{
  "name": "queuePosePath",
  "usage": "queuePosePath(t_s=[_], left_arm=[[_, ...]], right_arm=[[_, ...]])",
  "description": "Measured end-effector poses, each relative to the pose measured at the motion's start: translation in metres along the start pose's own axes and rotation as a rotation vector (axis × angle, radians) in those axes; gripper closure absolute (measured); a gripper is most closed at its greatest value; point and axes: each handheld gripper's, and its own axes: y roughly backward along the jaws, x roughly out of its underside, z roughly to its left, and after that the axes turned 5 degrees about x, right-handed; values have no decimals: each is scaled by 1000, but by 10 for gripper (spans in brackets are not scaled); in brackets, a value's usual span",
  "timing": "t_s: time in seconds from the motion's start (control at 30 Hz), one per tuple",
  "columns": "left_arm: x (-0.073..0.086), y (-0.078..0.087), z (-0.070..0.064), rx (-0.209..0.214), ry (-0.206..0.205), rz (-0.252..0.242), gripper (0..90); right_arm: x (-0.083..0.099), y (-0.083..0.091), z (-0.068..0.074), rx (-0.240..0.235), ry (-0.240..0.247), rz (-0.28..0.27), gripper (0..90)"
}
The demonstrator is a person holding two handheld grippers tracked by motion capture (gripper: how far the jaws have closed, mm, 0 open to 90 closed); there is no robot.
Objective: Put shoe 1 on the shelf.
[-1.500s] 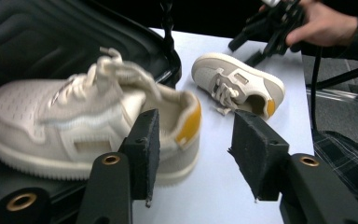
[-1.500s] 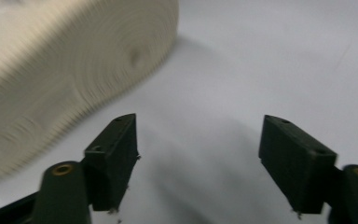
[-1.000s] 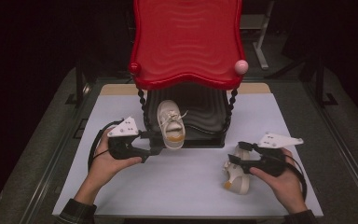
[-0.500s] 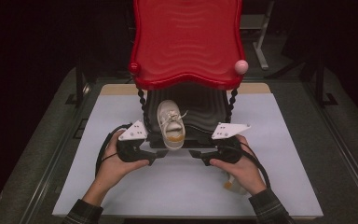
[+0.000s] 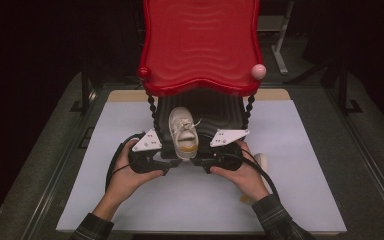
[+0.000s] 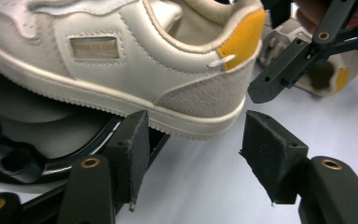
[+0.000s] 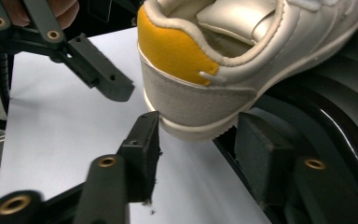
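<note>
A white sneaker (image 5: 182, 131) with a yellow heel tab rests on the black lower shelf (image 5: 225, 115) of a red rack (image 5: 200, 45), heel toward me. My left gripper (image 5: 167, 162) is open just left of the heel. In the left gripper view the heel (image 6: 205, 93) hangs above the gap of the left gripper (image 6: 193, 154). My right gripper (image 5: 200, 161) is open at the heel's right side. The right gripper view puts the sneaker's heel (image 7: 191, 98) just above and between the spread jaws of the right gripper (image 7: 200, 144). Neither gripper holds anything.
A second white sneaker (image 5: 260, 161) lies on the pale table mat (image 5: 305, 165) behind my right hand, also seen as a sneaker (image 6: 349, 70) in the left gripper view. The rack's red top overhangs the shelf. Twisted black posts (image 5: 153, 107) flank the shelf.
My right gripper has swung left, away from the sneaker on the mat, to the heel of the sneaker on the rack. The left gripper has edged in toward the same heel.
</note>
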Motion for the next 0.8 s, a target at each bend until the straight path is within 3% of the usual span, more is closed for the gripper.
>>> queuePosePath(t_s=[0.27,0.8], left_arm=[[-5,6,3,-43,-10,-14,511],[-21,-1,14,-152,32,-41,601]], right_arm=[[-6,-3,2,32,-12,-24,531],[-25,-9,-11,121,-25,-42,569]])
